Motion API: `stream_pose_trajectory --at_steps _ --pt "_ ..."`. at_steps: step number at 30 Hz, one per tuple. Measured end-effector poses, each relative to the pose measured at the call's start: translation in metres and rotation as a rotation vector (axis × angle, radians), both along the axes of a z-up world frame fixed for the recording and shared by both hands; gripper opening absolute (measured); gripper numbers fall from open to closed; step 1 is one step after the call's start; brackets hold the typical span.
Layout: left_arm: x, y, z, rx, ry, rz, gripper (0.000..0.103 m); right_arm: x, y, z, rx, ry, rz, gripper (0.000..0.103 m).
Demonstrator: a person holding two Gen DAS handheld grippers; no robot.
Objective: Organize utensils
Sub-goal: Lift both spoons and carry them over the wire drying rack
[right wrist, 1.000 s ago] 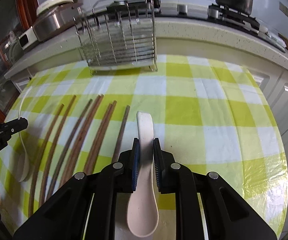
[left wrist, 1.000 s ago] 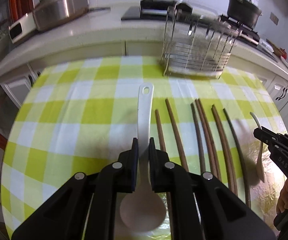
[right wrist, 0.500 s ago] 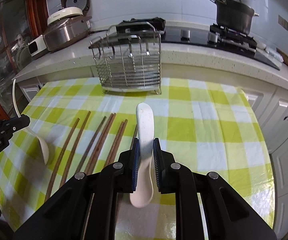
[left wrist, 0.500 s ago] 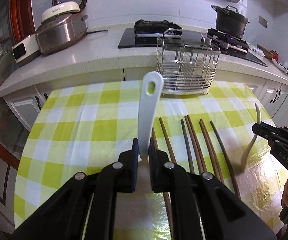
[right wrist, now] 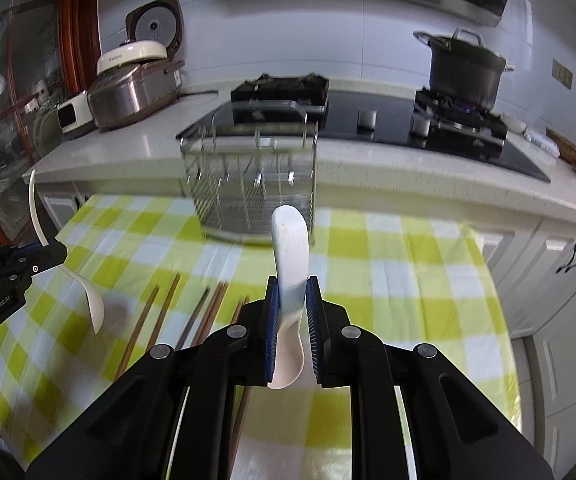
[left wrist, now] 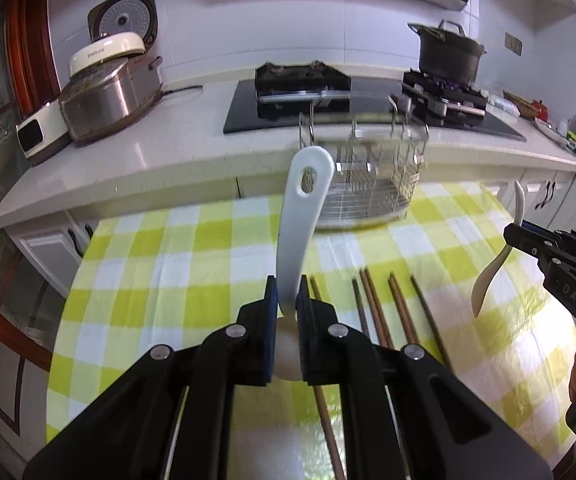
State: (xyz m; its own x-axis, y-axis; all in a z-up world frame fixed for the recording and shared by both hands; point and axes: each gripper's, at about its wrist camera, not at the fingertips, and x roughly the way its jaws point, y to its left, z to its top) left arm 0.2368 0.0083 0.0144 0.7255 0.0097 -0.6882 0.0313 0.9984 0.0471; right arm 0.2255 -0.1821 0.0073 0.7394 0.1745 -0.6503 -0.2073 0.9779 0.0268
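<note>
Left wrist view: left gripper pinching white ladle by its handle, now lifted off the checked tablecloth, flat there a second ago. Chopsticks left lying near the front edge.

Right wrist view: right gripper clamped on white soup spoon, likewise raised. Wire rack at far edge, likely next destination.

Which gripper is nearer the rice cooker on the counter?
Left. The left gripper is on the rice cooker's side of the table; the right gripper is farther over, past the chopsticks.
</note>
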Motion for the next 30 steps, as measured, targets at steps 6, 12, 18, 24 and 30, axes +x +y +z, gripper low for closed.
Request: stream_pose_trajectory --at_steps 6,12,18,24,30 --pt "0.029 -0.007 0.037 -0.012 -0.053 -0.014 0.009 0.031 0.0 0.036 0.024 -0.066 0.01 0.016" --pt "0.068 -0.02 0.092 -0.054 -0.117 -0.046 0.009 0.066 0.013 0.078 0.038 -0.141 0.048 0.016" --pt "0.116 -0.035 0.136 -0.057 -0.189 -0.033 0.005 0.106 0.016 0.107 0.062 -0.202 0.065 0.016" --pt "0.168 -0.045 0.138 -0.075 -0.19 -0.023 0.004 0.152 0.014 0.099 0.097 -0.186 0.062 0.016" --pt "0.199 -0.052 0.112 -0.088 -0.149 -0.03 0.004 0.172 0.021 0.075 0.134 -0.144 0.088 0.016"
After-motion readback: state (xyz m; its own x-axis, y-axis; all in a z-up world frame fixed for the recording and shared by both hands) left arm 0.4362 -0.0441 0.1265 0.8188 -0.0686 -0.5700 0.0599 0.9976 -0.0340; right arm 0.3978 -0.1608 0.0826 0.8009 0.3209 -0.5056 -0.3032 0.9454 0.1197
